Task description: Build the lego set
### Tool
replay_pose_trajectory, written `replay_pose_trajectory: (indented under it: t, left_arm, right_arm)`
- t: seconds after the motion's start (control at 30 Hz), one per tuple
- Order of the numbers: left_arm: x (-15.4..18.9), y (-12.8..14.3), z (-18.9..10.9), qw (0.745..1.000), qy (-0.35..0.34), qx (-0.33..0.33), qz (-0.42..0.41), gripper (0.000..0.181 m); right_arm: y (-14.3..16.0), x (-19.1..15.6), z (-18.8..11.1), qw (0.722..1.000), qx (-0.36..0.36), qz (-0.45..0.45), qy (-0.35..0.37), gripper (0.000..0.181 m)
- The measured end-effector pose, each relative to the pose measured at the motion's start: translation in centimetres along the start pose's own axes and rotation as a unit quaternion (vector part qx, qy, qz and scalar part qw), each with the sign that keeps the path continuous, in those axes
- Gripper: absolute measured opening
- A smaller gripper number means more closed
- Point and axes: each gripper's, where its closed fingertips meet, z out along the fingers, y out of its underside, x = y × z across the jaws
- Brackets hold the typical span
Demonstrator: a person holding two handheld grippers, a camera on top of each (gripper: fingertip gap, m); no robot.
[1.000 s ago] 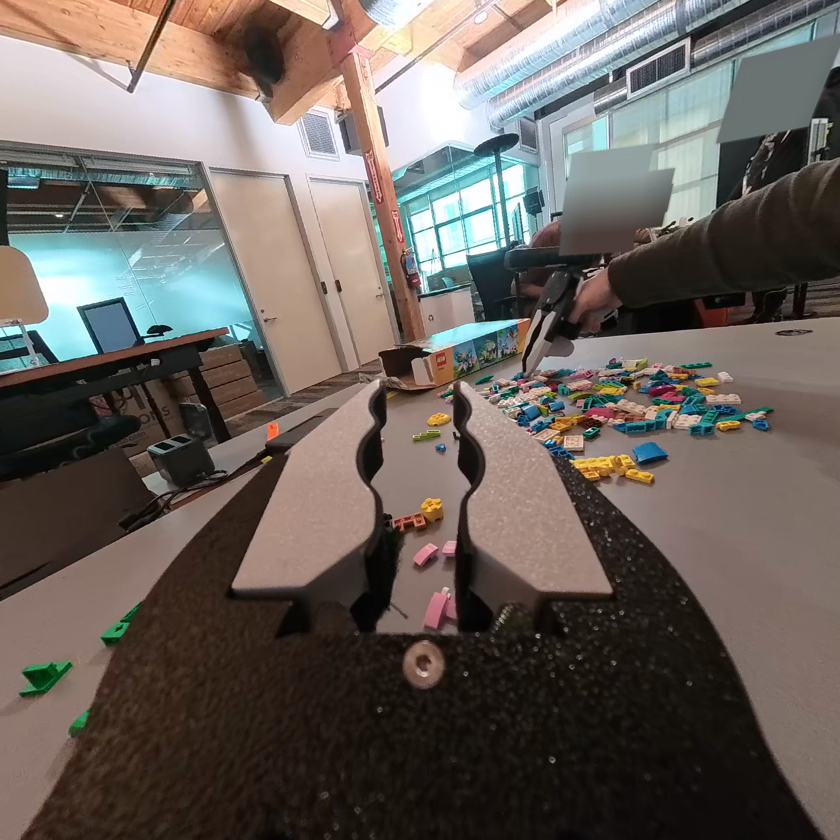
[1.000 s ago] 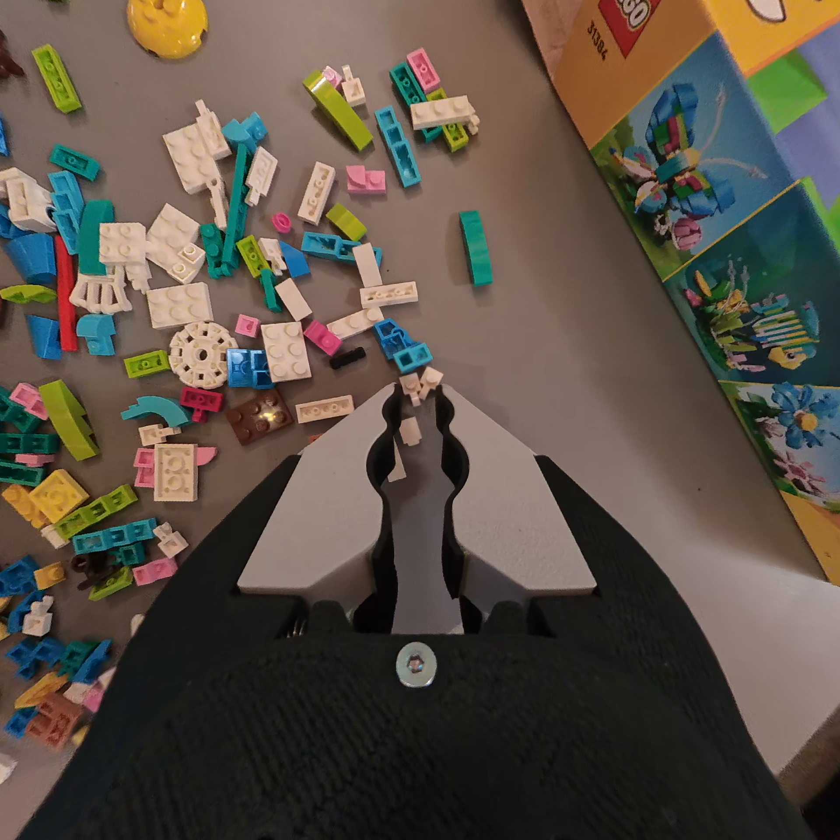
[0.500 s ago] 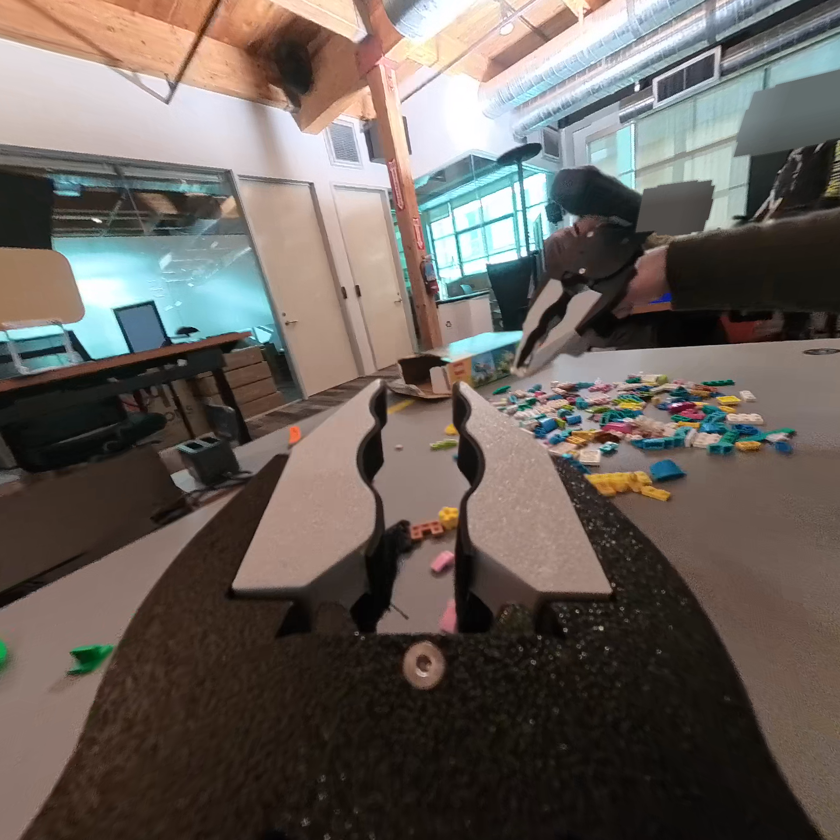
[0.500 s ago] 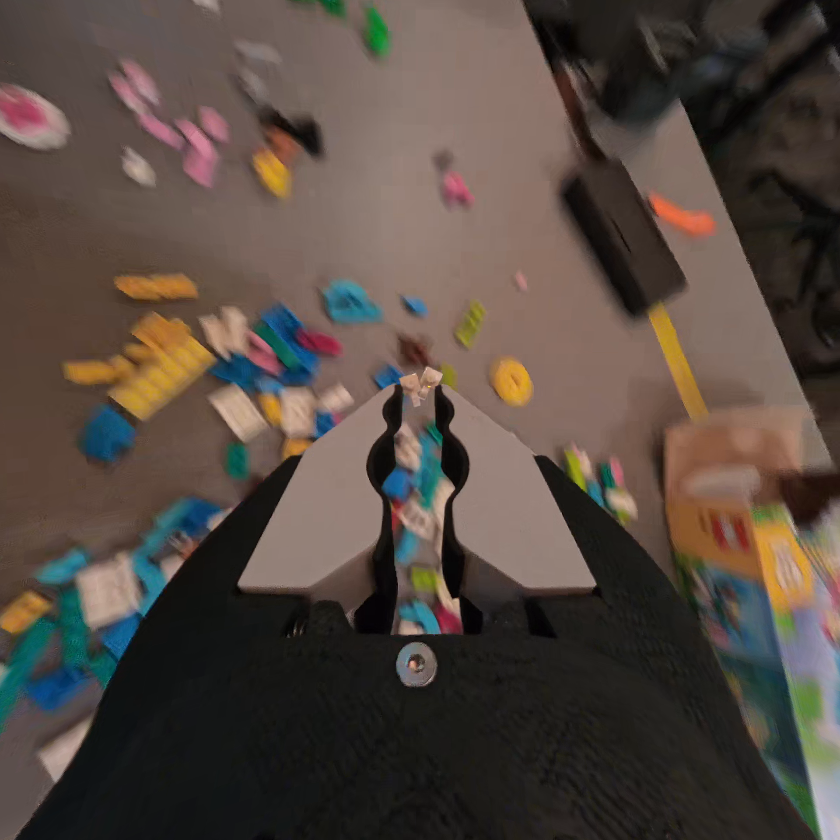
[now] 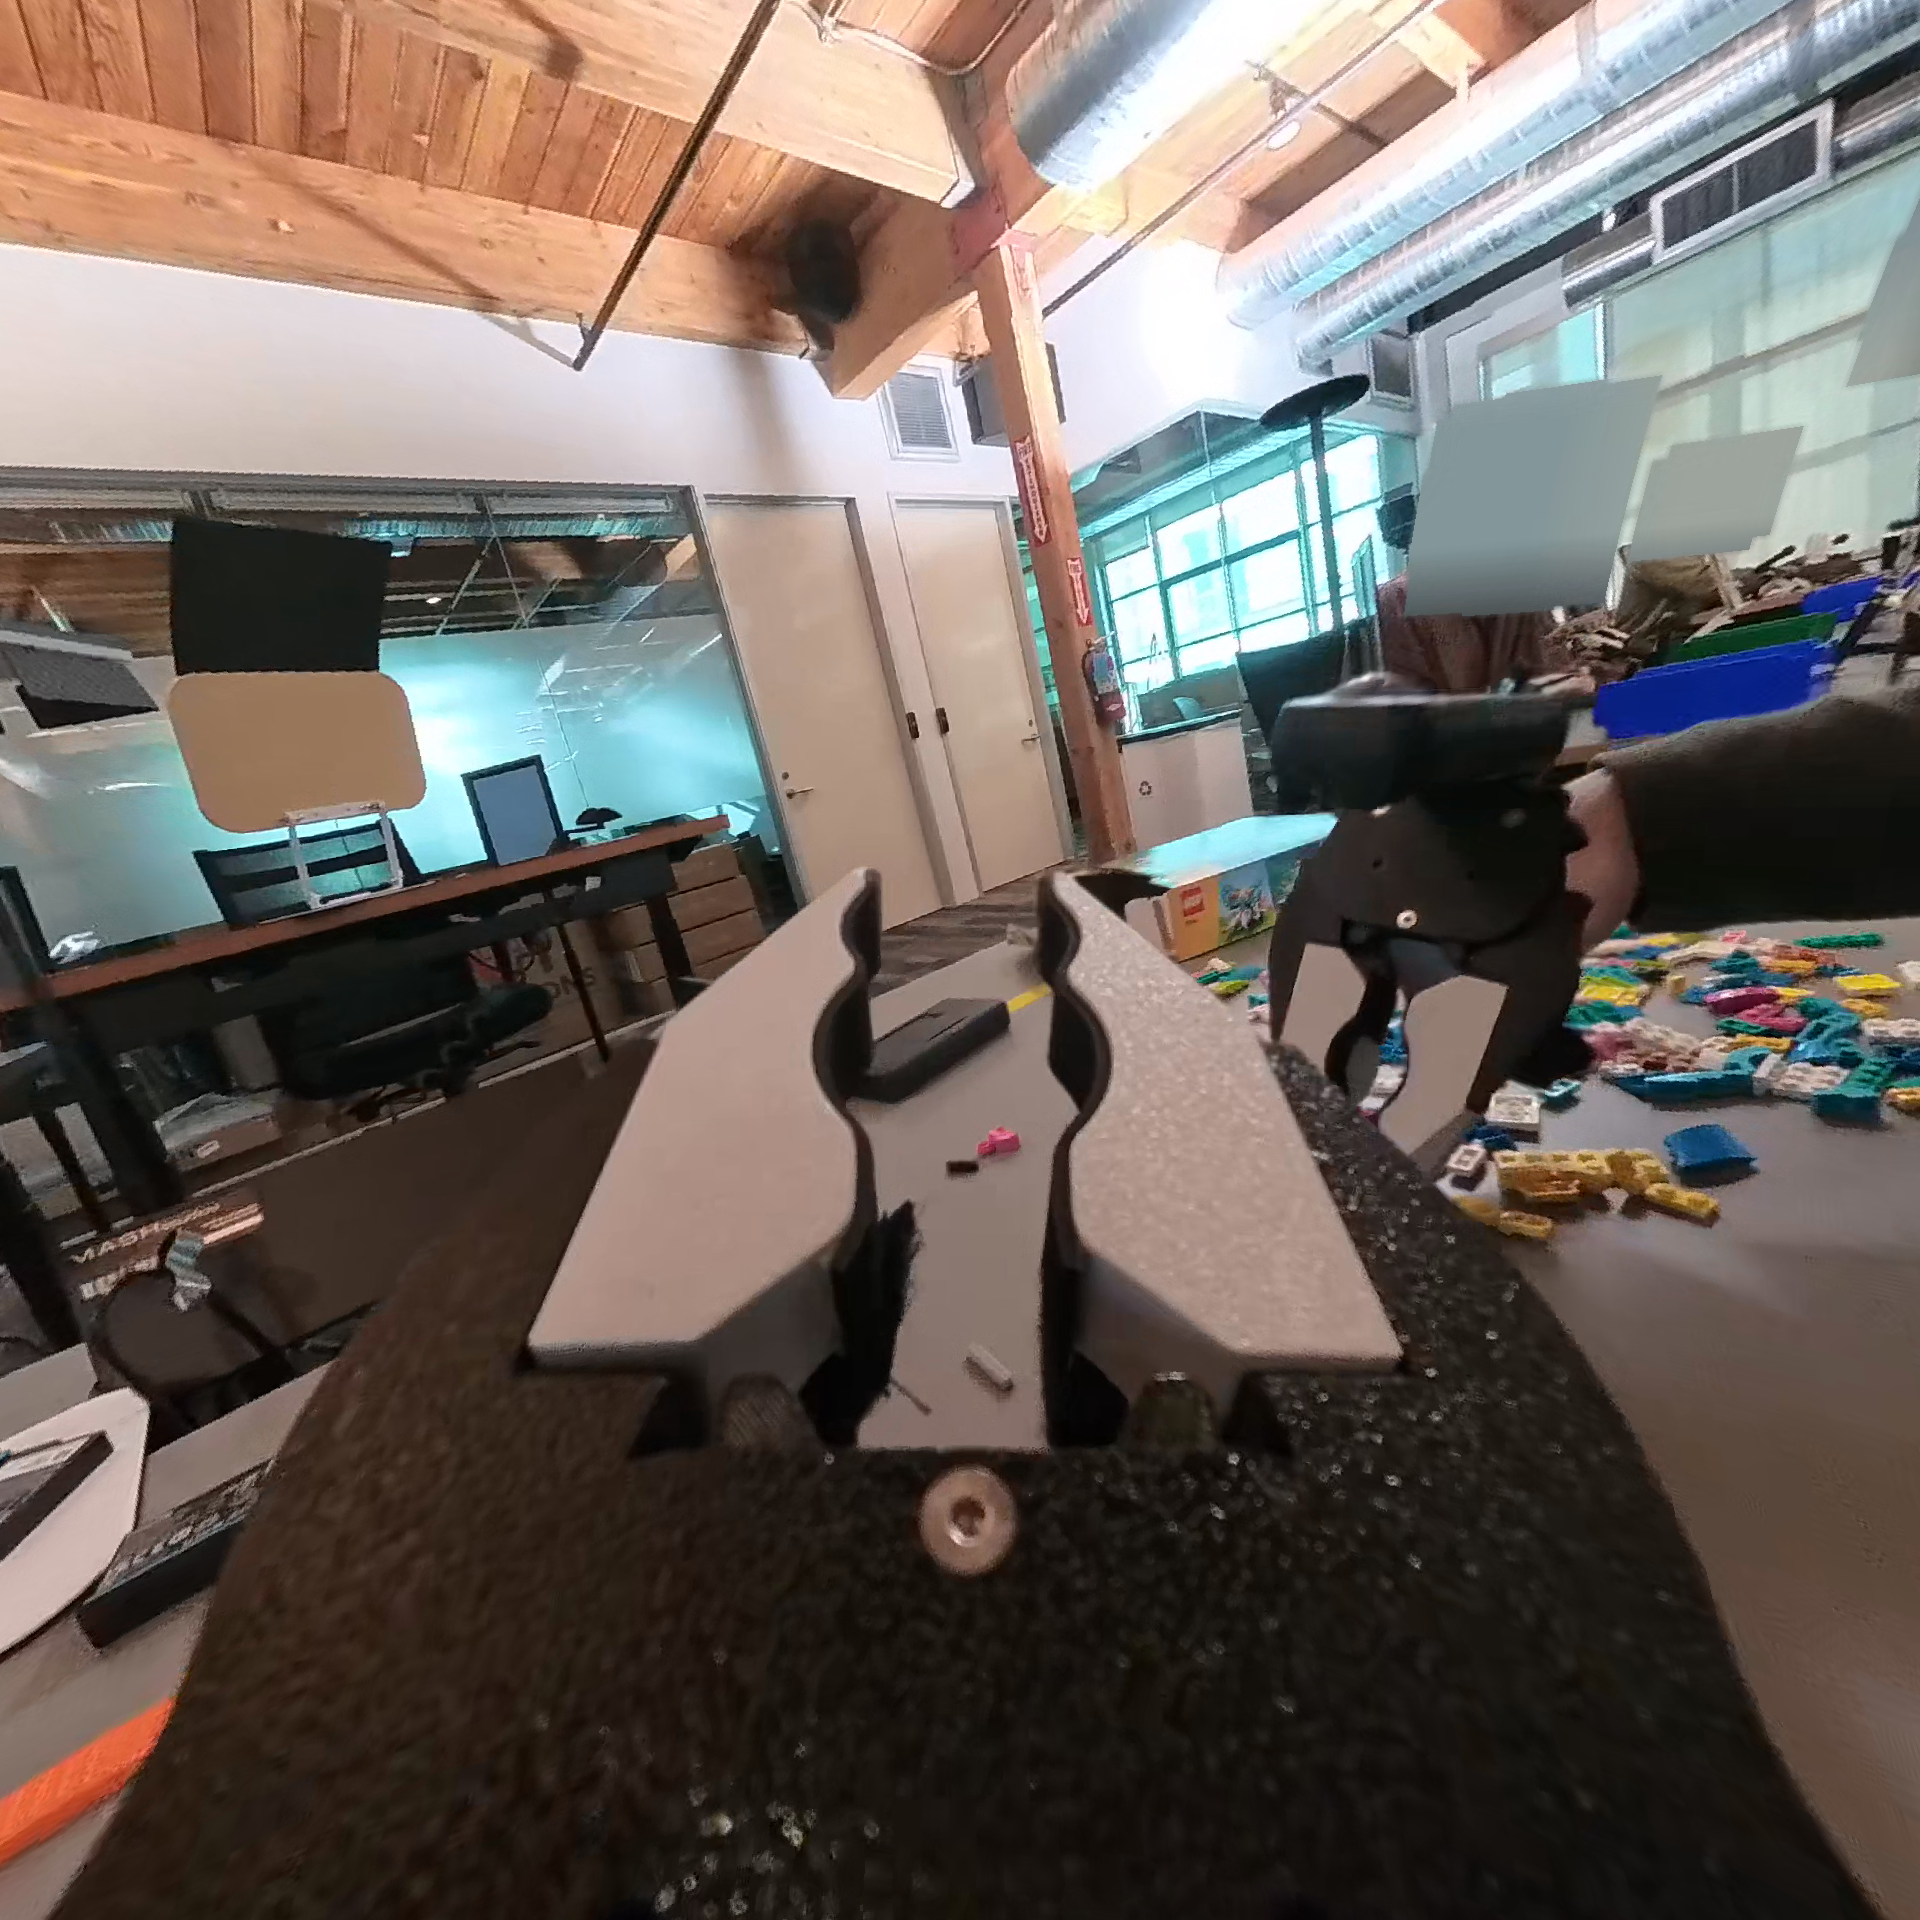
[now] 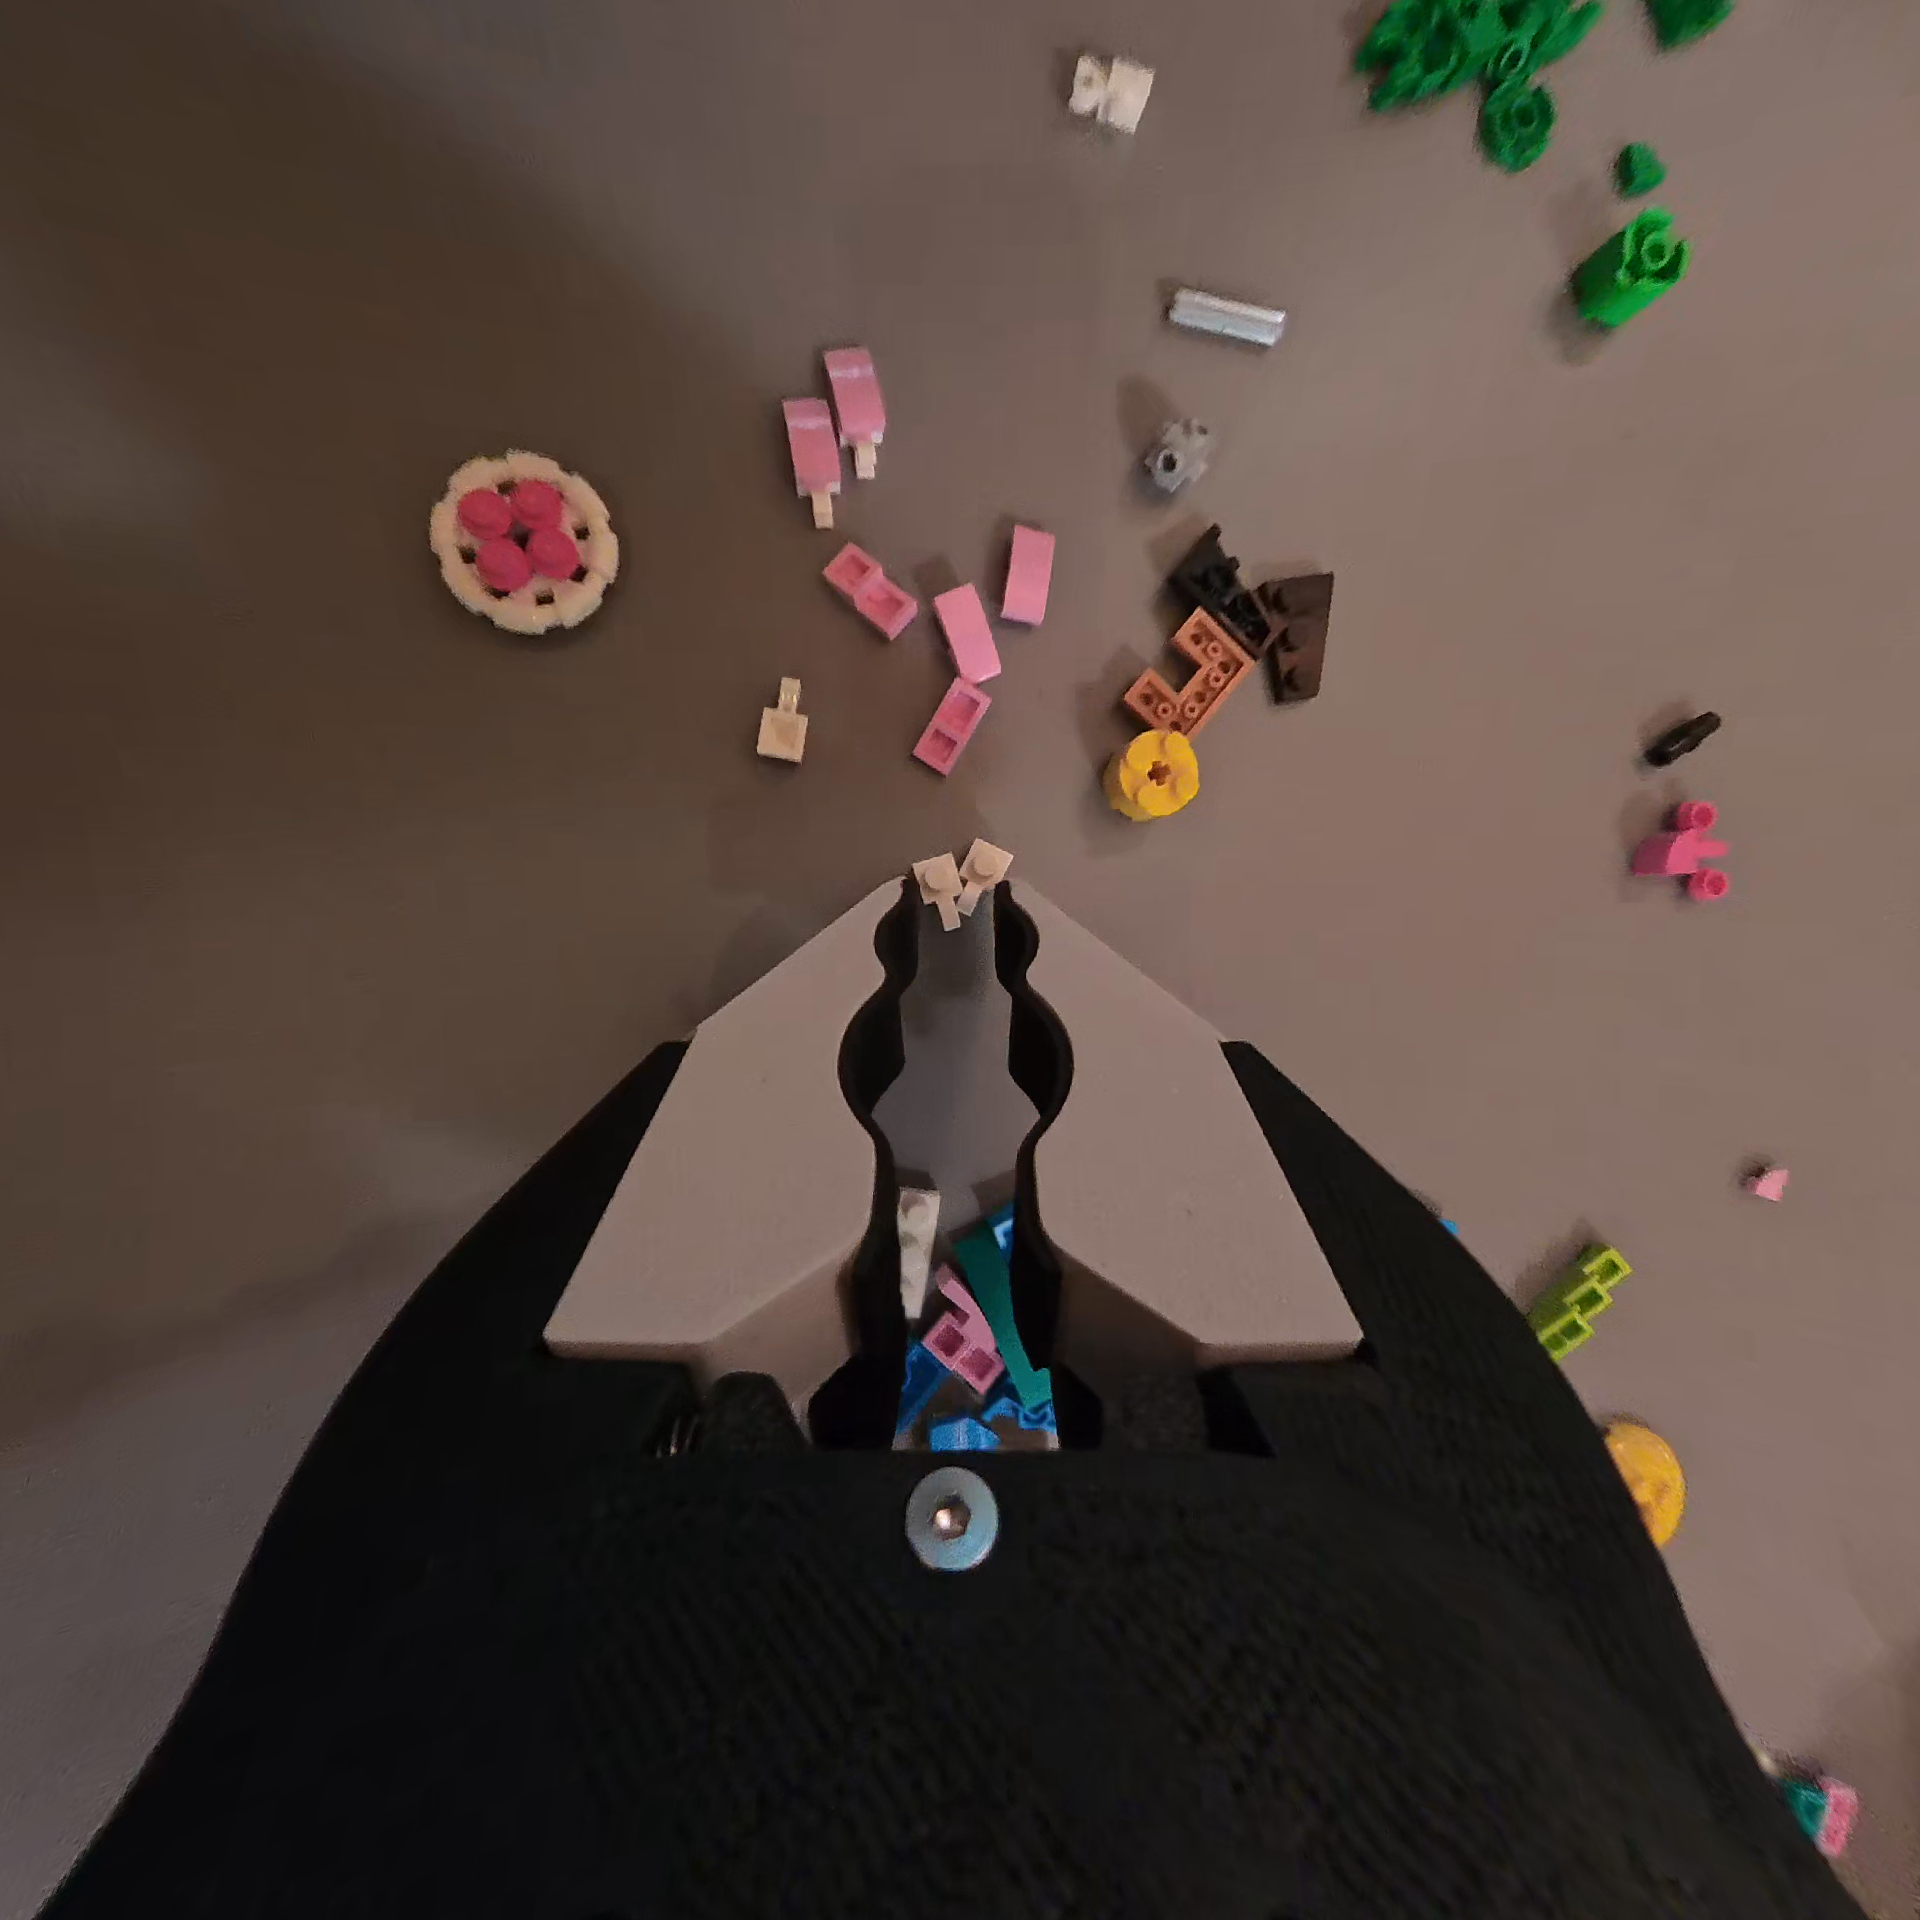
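Right gripper (image 6: 958, 883) pinches 2 small cream clip pieces (image 6: 961, 871) at its tips (studs visible). Left gripper (image 5: 956, 904) spread, empty, above grey table (image 5: 1662, 1351).

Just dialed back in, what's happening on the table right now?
A person is building a lego set with two handheld grippers. The right gripper is shut on small white pieces, held above the grey table near loose pink bricks and a round pink-studded plate. The left gripper is open and empty.
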Motion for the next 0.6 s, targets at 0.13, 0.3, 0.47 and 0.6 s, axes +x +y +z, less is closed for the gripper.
replay_pose_trajectory:
  t: [0.13,0.3,0.47,0.6]
  left_arm:
    - [0.7,-0.4,0.0,1.0,0.013,0.005,-0.003,0.029]
    - [0.5,-0.5,-0.1,1.0,0.014,0.013,-0.02,0.034]
    - [-0.3,-1.1,-0.4,0.999,0.003,0.023,-0.025,0.034]
    - [-0.3,-0.9,-0.4,0.999,0.008,0.02,-0.03,0.034]
  right_arm:
    - [0.0,0.1,-0.1,1.0,0.004,0.021,0.012,0.018]
    - [-0.8,0.7,-2.1,0.995,0.047,0.056,0.063,0.022]
    - [-2.7,-2.1,-1.7,0.989,0.108,0.095,0.024,0.016]
    - [-3.0,-2.8,0.1,0.989,0.103,0.103,0.019,0.017]
